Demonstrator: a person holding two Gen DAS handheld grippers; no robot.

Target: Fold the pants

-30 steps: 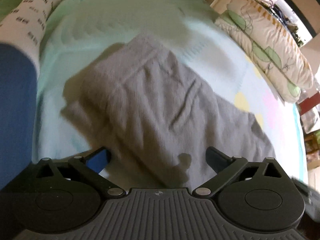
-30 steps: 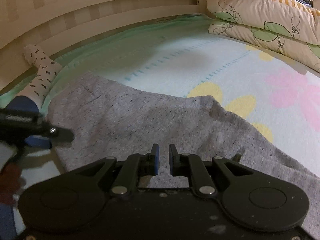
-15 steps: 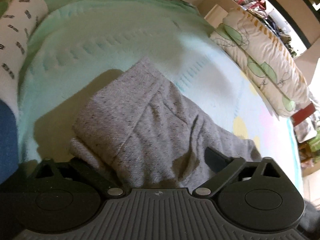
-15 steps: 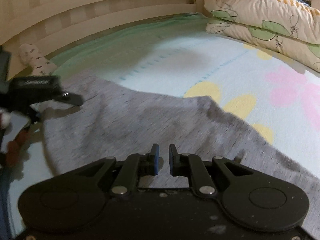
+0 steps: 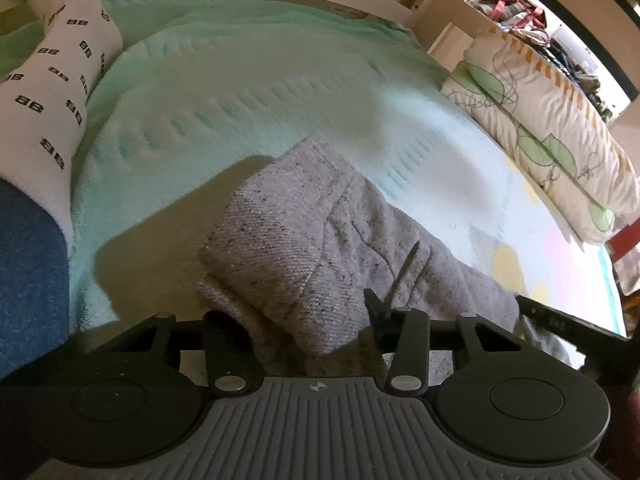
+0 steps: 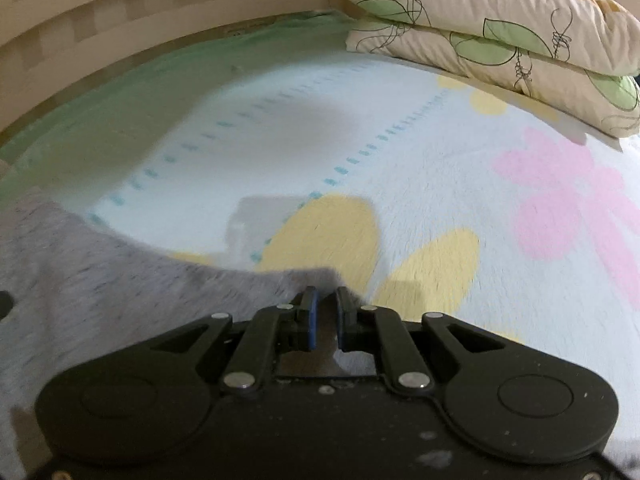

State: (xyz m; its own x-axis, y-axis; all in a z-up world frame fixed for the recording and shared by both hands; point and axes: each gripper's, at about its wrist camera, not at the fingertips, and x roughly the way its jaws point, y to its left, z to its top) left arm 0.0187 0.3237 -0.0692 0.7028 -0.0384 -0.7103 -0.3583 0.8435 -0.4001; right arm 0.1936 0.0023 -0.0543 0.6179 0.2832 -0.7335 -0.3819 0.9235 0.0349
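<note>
The grey pants (image 5: 320,248) lie on the flowered bed blanket (image 5: 248,96). In the left wrist view a folded, bunched edge of them sits between the two fingers of my left gripper (image 5: 296,320), which stand partly closed around the cloth. In the right wrist view the pants (image 6: 100,280) spread to the left, and my right gripper (image 6: 324,312) is shut on their far edge, with cloth between the blue pads. The right gripper's body also shows at the right edge of the left wrist view (image 5: 568,320).
A leg in a white patterned sock (image 5: 52,80) and blue trousers (image 5: 28,280) lies at the left. Two leaf-print pillows (image 6: 500,40) are stacked at the back right. A wooden bed rail (image 6: 160,20) runs along the far side.
My left gripper has moved in onto the pants' folded edge and its fingers have closed in around it. My right gripper has carried its edge of the pants forward and to the right.
</note>
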